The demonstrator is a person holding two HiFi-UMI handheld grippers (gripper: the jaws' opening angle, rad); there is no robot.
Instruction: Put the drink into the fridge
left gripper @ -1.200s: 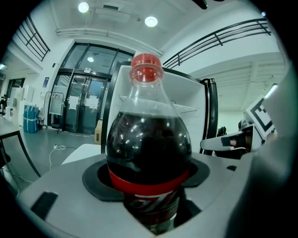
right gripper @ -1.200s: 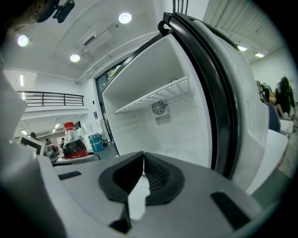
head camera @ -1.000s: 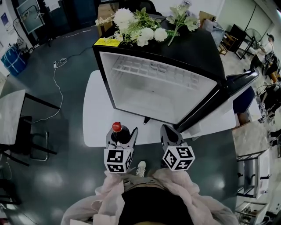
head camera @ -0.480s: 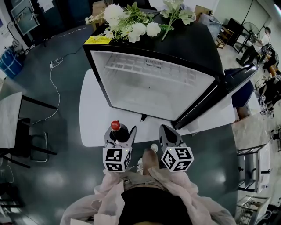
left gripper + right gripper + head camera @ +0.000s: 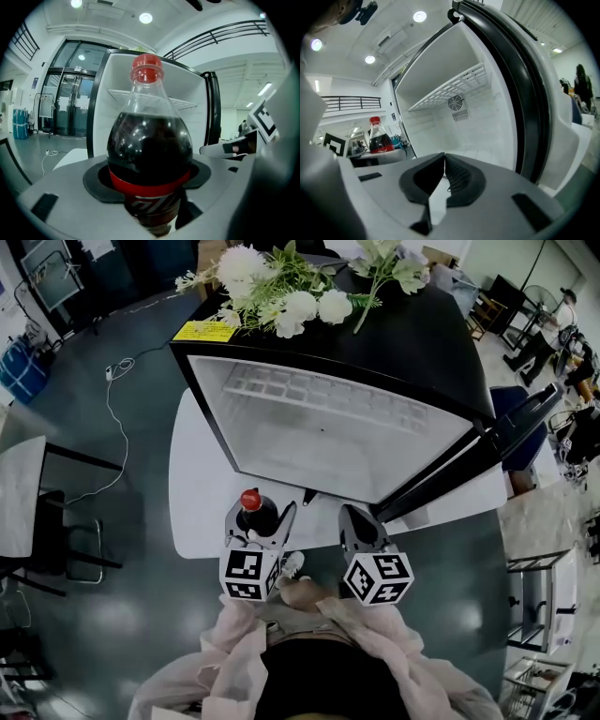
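Since a second ago the left gripper (image 5: pixel 261 521) has eased forward with its load, and the small black fridge with the white lining (image 5: pixel 319 442) now sits a little larger in the head view. This gripper's jaws stand wide because they are clamped round the belly of the clear plastic bottle of dark cola with a red cap and red label band (image 5: pixel 149 150). The bottle is gripped low on its body, so it rides upright with the cap clear above the jaws. That should let it be set down on its base.

The right gripper (image 5: pixel 444 159), just beside the left one on its right, has its jaws pressed together with nothing between them. It carries nothing and seems only to be keeping out of the way.

Straight ahead of both grippers the fridge cavity gapes open. The black door (image 5: pixel 487 442) is swung fully aside, ahead and to the right of the right gripper, which leaves the opening free for the bottle. The fridge stands on a white worktop (image 5: pixel 202 493) whose near edge lies just under the gripper tips.

Inside, the fridge looks empty. Only a white wire shelf (image 5: pixel 319 395) near the top and a round vent (image 5: pixel 456 102) on the back wall show. The drink is therefore not yet in, and the bare floor below the shelf appears the likeliest place for it.
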